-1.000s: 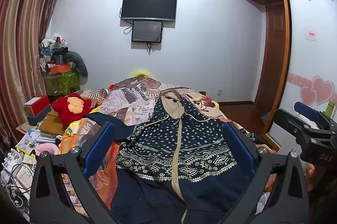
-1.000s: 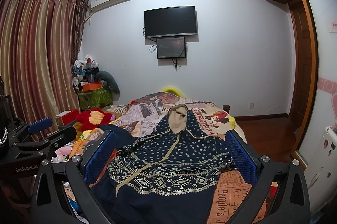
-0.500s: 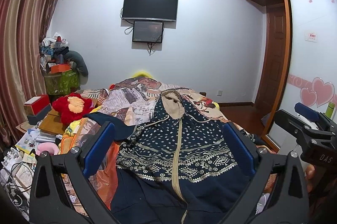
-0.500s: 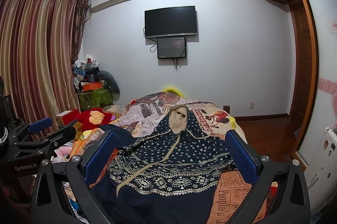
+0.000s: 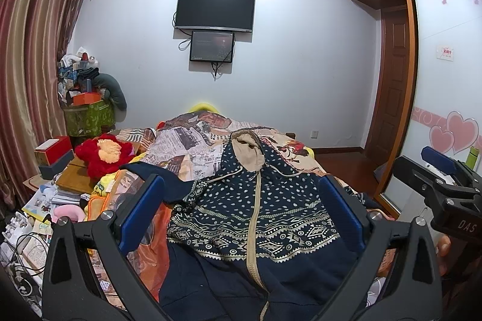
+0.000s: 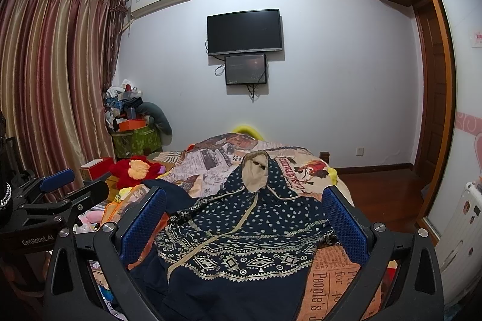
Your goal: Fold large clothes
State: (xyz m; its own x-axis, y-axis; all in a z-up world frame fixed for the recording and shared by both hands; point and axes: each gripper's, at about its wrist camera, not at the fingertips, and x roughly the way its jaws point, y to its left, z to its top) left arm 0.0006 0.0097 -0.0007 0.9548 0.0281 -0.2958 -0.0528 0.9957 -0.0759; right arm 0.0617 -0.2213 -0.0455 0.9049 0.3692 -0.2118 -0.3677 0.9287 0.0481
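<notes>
On the bed (image 5: 192,146), the navy hooded jacket (image 5: 256,209) is seen spread unfolded exactly as a second before, untouched by the left gripper (image 5: 241,209) and right gripper (image 6: 244,218), whose jaws are held wide apart, so folding is judged not begun.

Hoodie (image 5: 256,212) lies on bed (image 5: 186,146) ahead of both tongs, hood farthest; plush toy (image 5: 104,152) far left, TV (image 5: 214,9) on wall behind.

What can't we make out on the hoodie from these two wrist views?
- hoodie hem: cut off by the bottom edge and the left gripper frame, left wrist view.
- Its right sleeve: hidden behind the right gripper finger, right wrist view.
- Its left sleeve: only a dark fold shows; the end is hidden by the finger, both views.
</notes>
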